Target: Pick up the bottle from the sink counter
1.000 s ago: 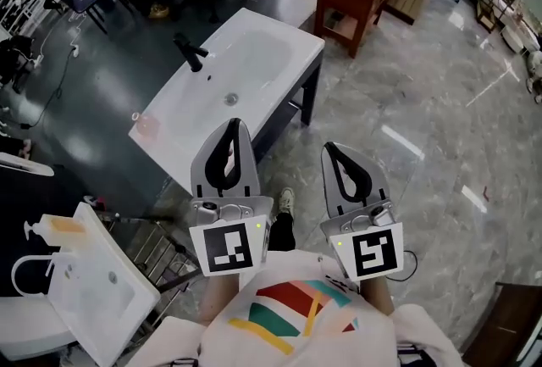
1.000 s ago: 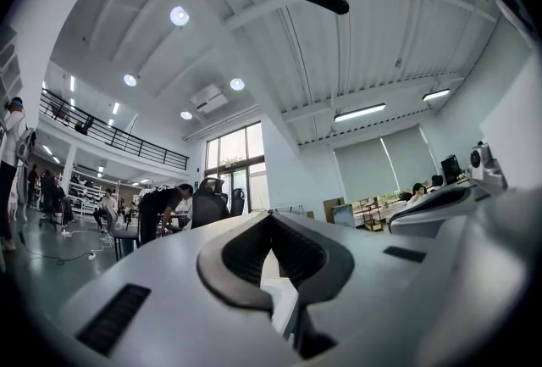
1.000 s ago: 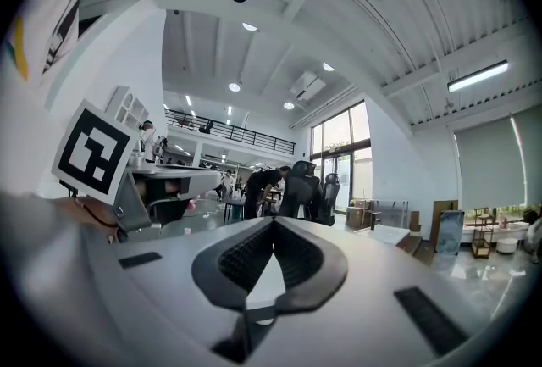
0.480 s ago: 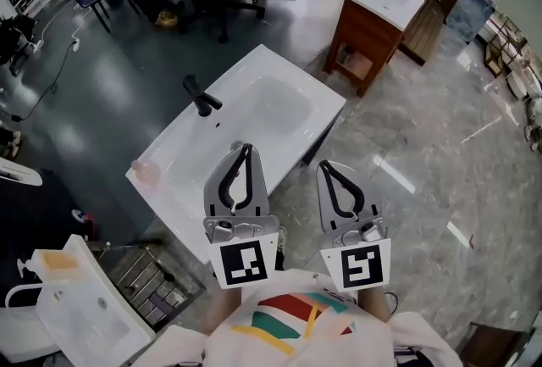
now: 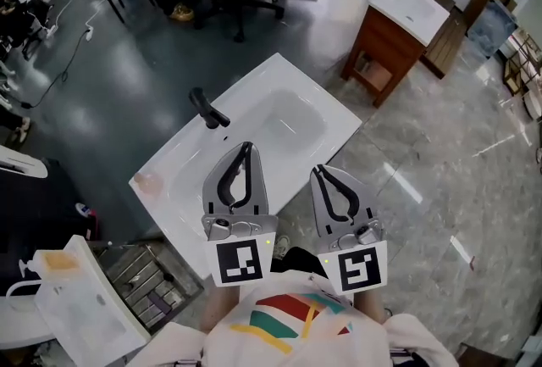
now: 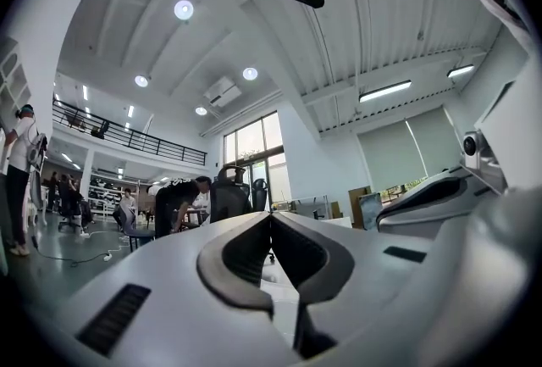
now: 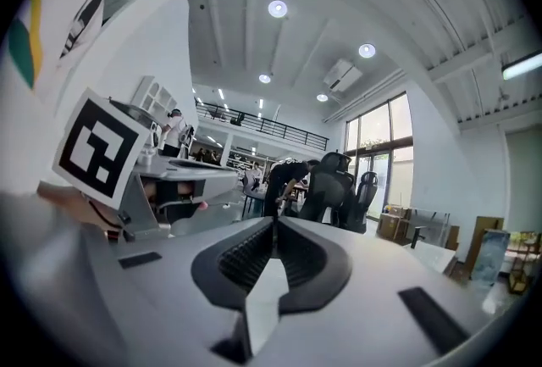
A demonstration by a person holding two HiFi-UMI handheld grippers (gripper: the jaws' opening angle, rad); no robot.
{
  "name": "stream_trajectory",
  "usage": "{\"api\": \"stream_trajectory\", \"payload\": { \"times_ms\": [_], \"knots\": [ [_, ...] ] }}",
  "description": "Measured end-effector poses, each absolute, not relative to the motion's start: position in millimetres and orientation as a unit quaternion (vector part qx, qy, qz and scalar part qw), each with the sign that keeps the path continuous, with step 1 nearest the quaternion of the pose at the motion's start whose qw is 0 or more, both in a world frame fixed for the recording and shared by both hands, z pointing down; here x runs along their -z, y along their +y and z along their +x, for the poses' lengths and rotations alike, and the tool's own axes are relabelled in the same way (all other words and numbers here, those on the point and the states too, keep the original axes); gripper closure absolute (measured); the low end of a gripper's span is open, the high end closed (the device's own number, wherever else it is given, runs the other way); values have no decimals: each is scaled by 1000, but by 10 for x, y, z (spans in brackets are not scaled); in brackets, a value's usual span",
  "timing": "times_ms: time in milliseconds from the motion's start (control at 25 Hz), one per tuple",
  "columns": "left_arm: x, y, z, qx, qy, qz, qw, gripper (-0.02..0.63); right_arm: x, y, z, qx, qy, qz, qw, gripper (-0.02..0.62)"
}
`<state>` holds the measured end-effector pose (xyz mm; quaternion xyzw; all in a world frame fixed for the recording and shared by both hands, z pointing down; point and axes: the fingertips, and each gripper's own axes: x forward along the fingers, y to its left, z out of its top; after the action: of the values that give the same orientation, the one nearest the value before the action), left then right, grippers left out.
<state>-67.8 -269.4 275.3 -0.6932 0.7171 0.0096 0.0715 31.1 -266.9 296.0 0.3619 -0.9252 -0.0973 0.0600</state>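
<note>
Left tool (image 5: 246, 147), right tool (image 5: 316, 171) over sink counter (image 5: 279, 75) edge.

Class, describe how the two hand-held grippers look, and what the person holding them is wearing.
The left gripper and right gripper are pale grey wedges tapering to a point, with black-lined loop openings. Each carries a white cube with a black square marker. The person's shirt is white with red, teal and yellow stripes.
</note>
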Motion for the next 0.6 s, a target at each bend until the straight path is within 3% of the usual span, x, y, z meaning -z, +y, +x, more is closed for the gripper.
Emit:
{"api": "stream_trajectory", "payload": {
  "times_ms": [600],
  "knots": [
    [-2356,-2965,-360,-14,754,-650,100,588,-2615,-3129,585,99,-943,319,1,583]
  ]
}}
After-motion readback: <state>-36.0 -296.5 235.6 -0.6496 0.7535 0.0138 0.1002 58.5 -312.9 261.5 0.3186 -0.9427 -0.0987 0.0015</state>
